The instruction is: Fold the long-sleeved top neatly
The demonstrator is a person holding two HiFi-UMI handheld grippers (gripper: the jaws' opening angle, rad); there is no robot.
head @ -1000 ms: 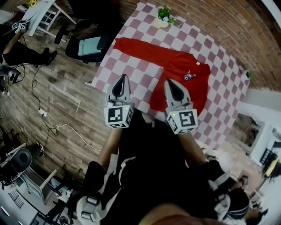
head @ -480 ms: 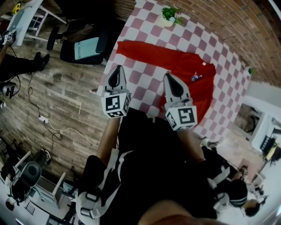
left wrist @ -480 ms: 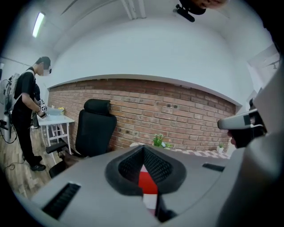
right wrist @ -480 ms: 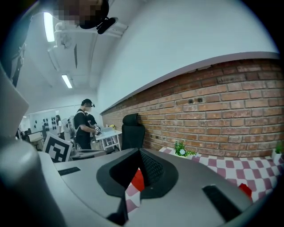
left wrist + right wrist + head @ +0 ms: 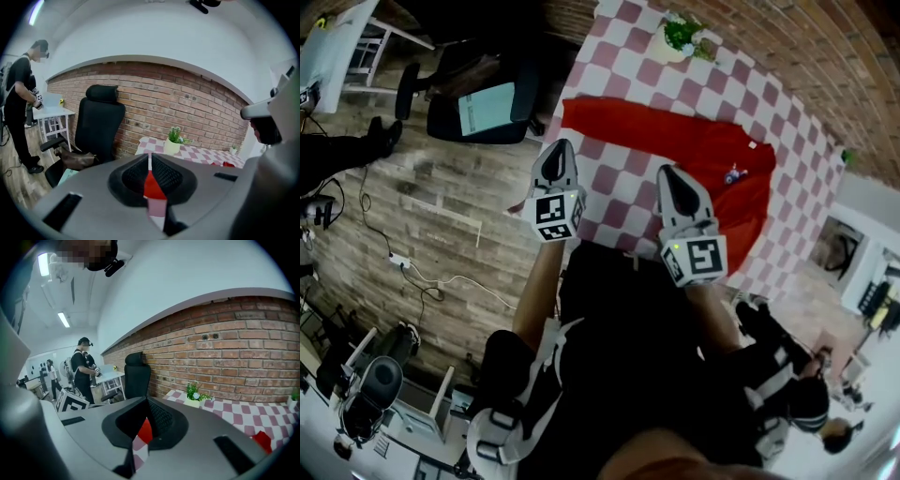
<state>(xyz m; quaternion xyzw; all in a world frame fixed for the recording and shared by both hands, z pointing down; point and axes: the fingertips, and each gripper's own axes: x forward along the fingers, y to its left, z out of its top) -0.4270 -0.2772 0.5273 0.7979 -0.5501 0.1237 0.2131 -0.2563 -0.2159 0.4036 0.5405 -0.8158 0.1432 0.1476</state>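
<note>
On the checkered table [image 5: 617, 187], the red long-sleeved top [image 5: 694, 150] is lying spread out, unfolded. Left gripper [image 5: 560, 150] and right gripper [image 5: 671, 178] are hovering by the near edge, jaws closed and empty. Judged step: pre-grasp positioning. The next move is calling for opened jaws over a sleeve or hem.

Long-sleeved top [image 5: 675, 145] was matt red cloth. Tablecloth [image 5: 614, 202] was smooth checked fabric. Left gripper [image 5: 560, 146] and right gripper [image 5: 667, 172] had matt grey plastic shells. Floor [image 5: 431, 206] was grained wood planking; wall [image 5: 825, 56] rough brick.
</note>
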